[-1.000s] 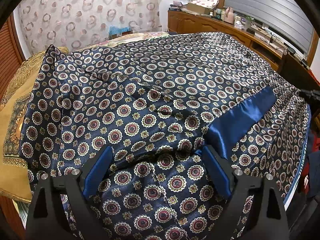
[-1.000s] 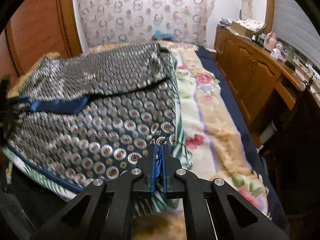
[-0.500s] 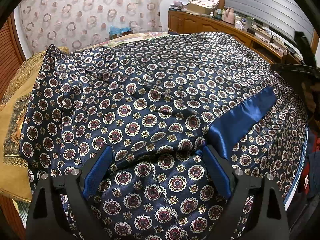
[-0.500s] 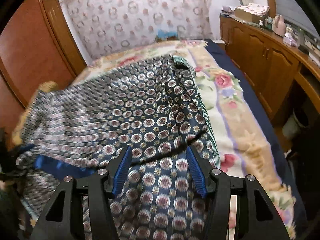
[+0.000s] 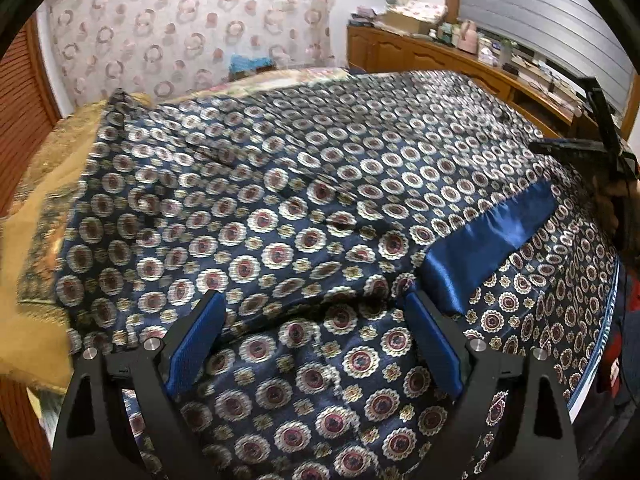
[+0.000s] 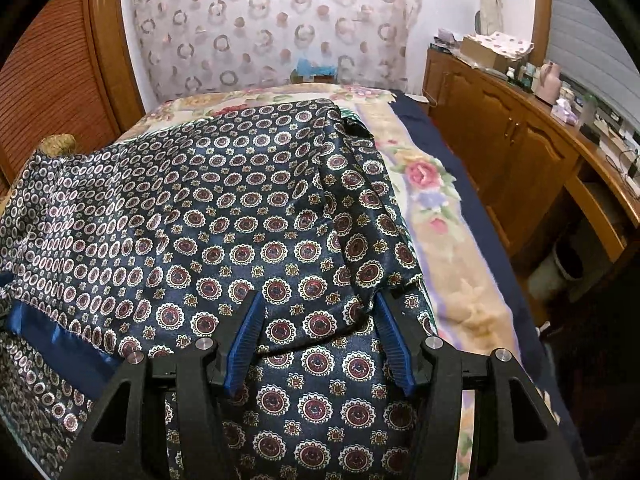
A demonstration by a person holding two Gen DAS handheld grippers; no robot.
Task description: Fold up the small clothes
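A dark blue satin garment (image 5: 304,200) with a red and white medallion print lies spread over the bed, folded over itself. It also shows in the right wrist view (image 6: 248,232). A plain blue satin band (image 5: 488,244) crosses its right part and shows at the left of the right wrist view (image 6: 52,340). My left gripper (image 5: 314,308) is open, its jaws just above the cloth near the front fold. My right gripper (image 6: 318,304) is open over the garment's right edge, holding nothing. The right gripper's black frame (image 5: 588,148) shows at the far right of the left wrist view.
The bed has a floral blanket (image 6: 440,216) on the right and a golden-brown cover (image 5: 36,208) on the left. A wooden cabinet (image 6: 516,160) with clutter on top runs along the right wall. A patterned curtain (image 6: 272,28) hangs behind the bed.
My right gripper has let go of the garment's edge, opened, and moved in over the cloth. My left gripper has stayed open and shifted slightly, with some motion blur.
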